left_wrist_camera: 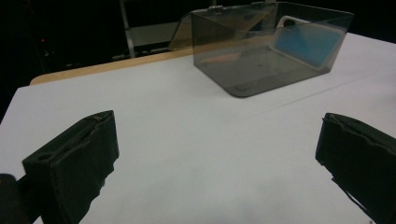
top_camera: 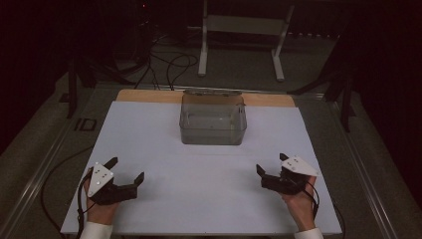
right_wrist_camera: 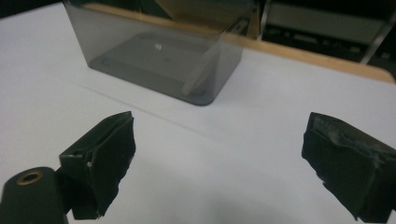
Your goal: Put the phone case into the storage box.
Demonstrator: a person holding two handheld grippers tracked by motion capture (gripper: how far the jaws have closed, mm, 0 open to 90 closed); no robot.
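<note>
Left gripper [top_camera: 127, 169] near the front left of the white table [top_camera: 149, 144], jaws spread wide apart and holding nothing; right gripper [top_camera: 271, 163] near the front right, jaws likewise wide apart and empty, both well apart from each other. Toward the far middle of the table, a smoky see-through plastic box [top_camera: 213, 127], open at the top with its lid tilted back, and inside it a flat blue item [left_wrist_camera: 306, 44] leaning against one wall.
</note>
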